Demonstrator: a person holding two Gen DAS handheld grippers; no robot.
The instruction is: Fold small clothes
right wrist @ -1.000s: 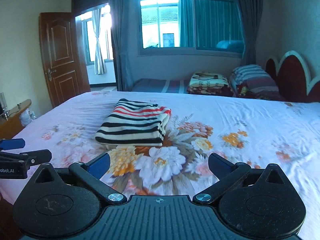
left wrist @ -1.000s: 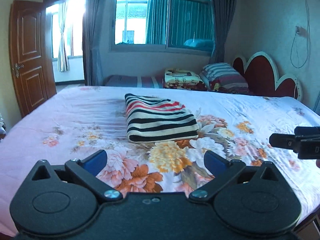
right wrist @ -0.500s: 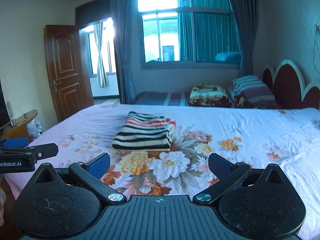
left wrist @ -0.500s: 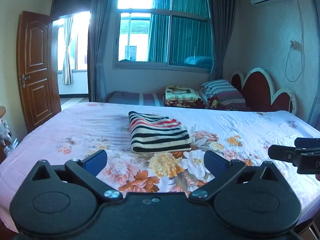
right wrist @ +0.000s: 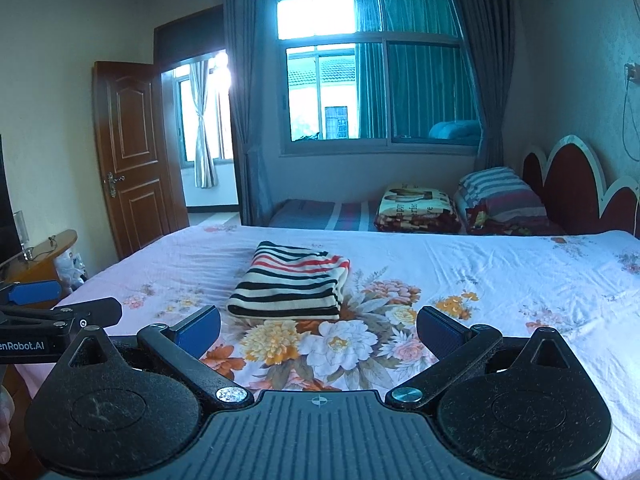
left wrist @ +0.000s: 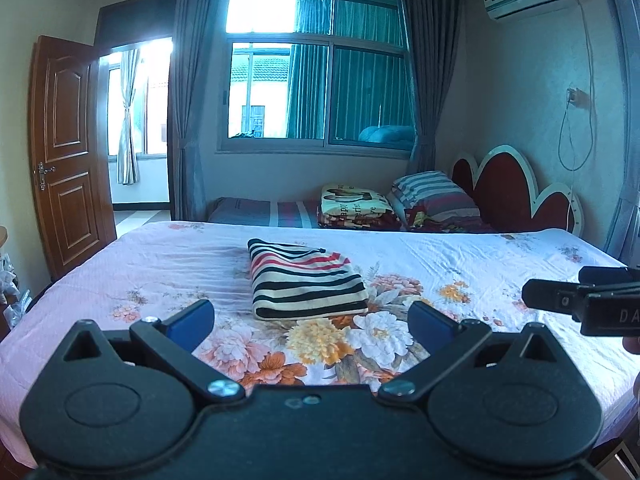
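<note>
A striped garment, black, cream and red, lies folded into a neat rectangle on the floral bed sheet. It also shows in the right wrist view. My left gripper is open and empty, held back from the garment near the bed's front edge. My right gripper is open and empty, also well short of the garment. The right gripper shows at the right edge of the left wrist view. The left gripper shows at the left edge of the right wrist view.
Folded blankets and striped pillows lie beyond the bed by a red headboard. A wooden door stands open at the left. A wooden side table is left of the bed.
Both grippers have pulled back and tilted up from the bed, so the folded garment looks smaller and farther away. Both stay open and empty.
</note>
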